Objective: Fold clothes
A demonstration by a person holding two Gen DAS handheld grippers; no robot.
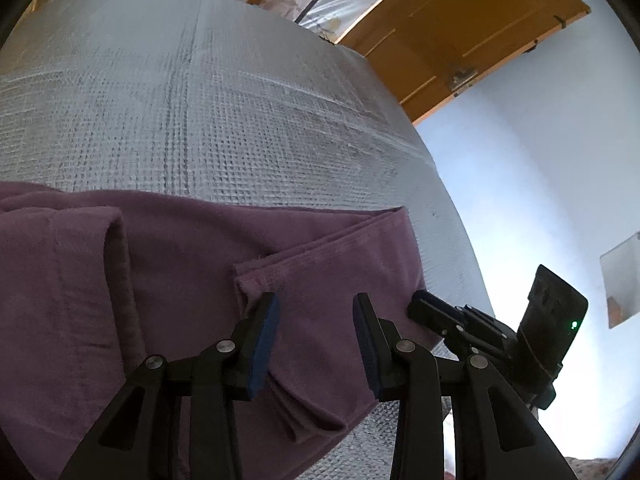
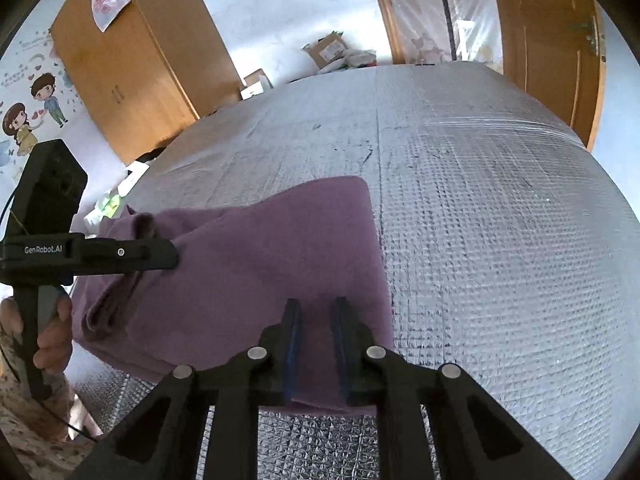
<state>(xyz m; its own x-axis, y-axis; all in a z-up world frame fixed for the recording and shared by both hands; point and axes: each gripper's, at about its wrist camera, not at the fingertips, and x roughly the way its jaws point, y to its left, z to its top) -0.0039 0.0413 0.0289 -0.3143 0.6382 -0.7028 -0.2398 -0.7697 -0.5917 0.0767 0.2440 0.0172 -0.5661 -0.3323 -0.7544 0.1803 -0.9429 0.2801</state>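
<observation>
A purple garment [image 1: 168, 280] lies partly folded on the silver quilted surface [image 1: 200, 100], with a layered hem corner near its right end. My left gripper [image 1: 316, 308] is open, its jaws wide apart just over that hem corner, with nothing held. My right gripper [image 2: 316, 312] has its jaws partly closed, a narrow gap between them, with the near edge of the garment [image 2: 260, 260] lying in that gap. The left gripper also shows in the right wrist view [image 2: 160, 254], resting over the garment's bunched left end. The right gripper shows in the left wrist view [image 1: 424, 304] at the garment's right edge.
The silver quilted surface [image 2: 480, 200] stretches far beyond the garment. Wooden doors [image 1: 460, 32] and a wooden wardrobe [image 2: 132, 64] stand behind it. Boxes and bags [image 2: 336, 54] are piled at the far edge. The surface's right edge [image 1: 460, 220] drops off beside a white wall.
</observation>
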